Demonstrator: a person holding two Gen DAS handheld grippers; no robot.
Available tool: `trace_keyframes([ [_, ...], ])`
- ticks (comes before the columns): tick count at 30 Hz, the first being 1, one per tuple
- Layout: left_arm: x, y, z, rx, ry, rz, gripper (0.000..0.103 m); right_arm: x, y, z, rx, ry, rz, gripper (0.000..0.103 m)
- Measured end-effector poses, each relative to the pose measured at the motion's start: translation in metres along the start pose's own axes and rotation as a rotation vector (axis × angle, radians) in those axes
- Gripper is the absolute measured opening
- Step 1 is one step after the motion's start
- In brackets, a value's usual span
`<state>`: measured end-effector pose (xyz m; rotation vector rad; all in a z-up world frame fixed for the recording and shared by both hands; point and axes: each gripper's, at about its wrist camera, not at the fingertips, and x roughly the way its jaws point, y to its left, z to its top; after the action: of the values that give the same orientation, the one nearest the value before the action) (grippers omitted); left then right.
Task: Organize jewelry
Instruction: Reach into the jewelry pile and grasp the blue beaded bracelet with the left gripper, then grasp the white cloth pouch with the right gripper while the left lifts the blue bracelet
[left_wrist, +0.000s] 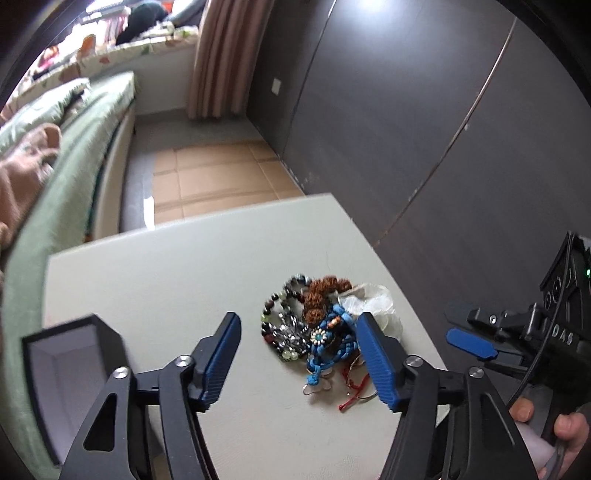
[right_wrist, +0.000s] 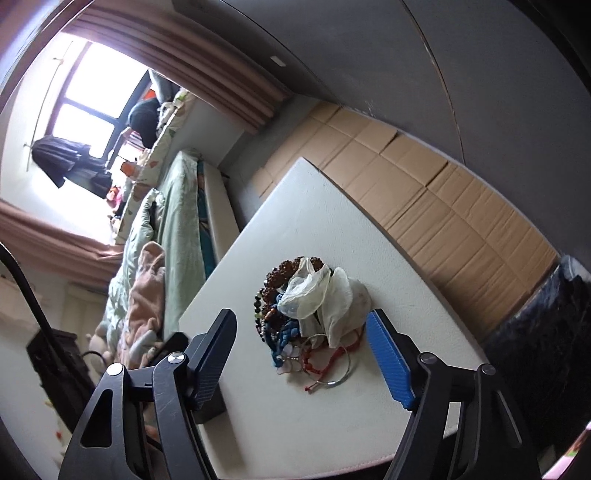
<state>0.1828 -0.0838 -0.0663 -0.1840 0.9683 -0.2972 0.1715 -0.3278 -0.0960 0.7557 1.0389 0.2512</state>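
A tangled jewelry pile (left_wrist: 317, 328) lies on the white table (left_wrist: 166, 280): dark bead strings, brown seed beads, a blue braided cord, red cords and thin metal bangles, with a sheer white pouch (left_wrist: 373, 302) at its right. My left gripper (left_wrist: 299, 354) is open and empty, just short of the pile. An open black jewelry box (left_wrist: 70, 373) with a pale lining stands at the left. In the right wrist view the same pile (right_wrist: 306, 325) lies ahead of my right gripper (right_wrist: 301, 347), which is open and empty. The right gripper also shows in the left wrist view (left_wrist: 476, 343).
A bed with green bedding (left_wrist: 66, 147) runs along the table's left side. Dark cabinet doors (left_wrist: 424, 129) stand to the right. Flattened cardboard (right_wrist: 424, 199) covers the floor beyond the table. A dark object (right_wrist: 546, 332) sits at the table's right.
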Motion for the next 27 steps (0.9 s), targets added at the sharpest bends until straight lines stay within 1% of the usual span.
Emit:
trace_keyframes([
  [4,0.023,0.002,-0.005,-0.012,0.051,-0.033,0.062,0.017,-0.002,0.004,0.030,0.033,-0.007,0.074],
  [5,0.028,0.002,-0.006,-0.012,0.063,-0.045,0.060,0.023,-0.003,0.005,0.041,0.042,-0.015,0.074],
  [9,0.043,-0.003,-0.010,0.005,0.081,-0.068,0.058,0.042,-0.008,0.010,0.076,0.071,-0.053,0.074],
  [13,0.059,-0.005,-0.013,0.007,0.110,-0.082,0.057,0.055,-0.012,0.016,0.100,0.099,-0.070,0.074],
  [15,0.066,-0.004,-0.013,0.011,0.121,-0.081,0.047,0.057,-0.012,0.017,0.104,0.105,-0.078,0.074],
  [16,0.069,-0.004,-0.013,0.010,0.127,-0.082,0.034,0.059,-0.012,0.018,0.107,0.107,-0.085,0.074],
  [17,0.072,-0.002,-0.013,0.004,0.137,-0.103,0.028,0.060,-0.012,0.018,0.108,0.109,-0.087,0.074],
  [18,0.071,-0.002,-0.013,-0.002,0.135,-0.123,0.024,0.062,-0.011,0.018,0.106,0.113,-0.088,0.074],
  [19,0.071,-0.003,-0.013,0.000,0.136,-0.139,0.016,0.064,-0.011,0.019,0.105,0.116,-0.089,0.074],
  [22,0.067,-0.007,-0.012,0.031,0.117,-0.118,0.014,0.067,-0.009,0.020,0.098,0.123,-0.096,0.074],
  [25,0.063,-0.004,-0.011,0.008,0.113,-0.155,0.013,0.073,-0.006,0.020,0.093,0.129,-0.116,0.074],
  [26,0.060,-0.003,-0.010,-0.001,0.110,-0.163,0.013,0.074,-0.006,0.021,0.093,0.131,-0.122,0.071],
  [27,0.055,-0.003,-0.008,-0.002,0.099,-0.164,0.013,0.076,-0.006,0.020,0.088,0.133,-0.130,0.060],
])
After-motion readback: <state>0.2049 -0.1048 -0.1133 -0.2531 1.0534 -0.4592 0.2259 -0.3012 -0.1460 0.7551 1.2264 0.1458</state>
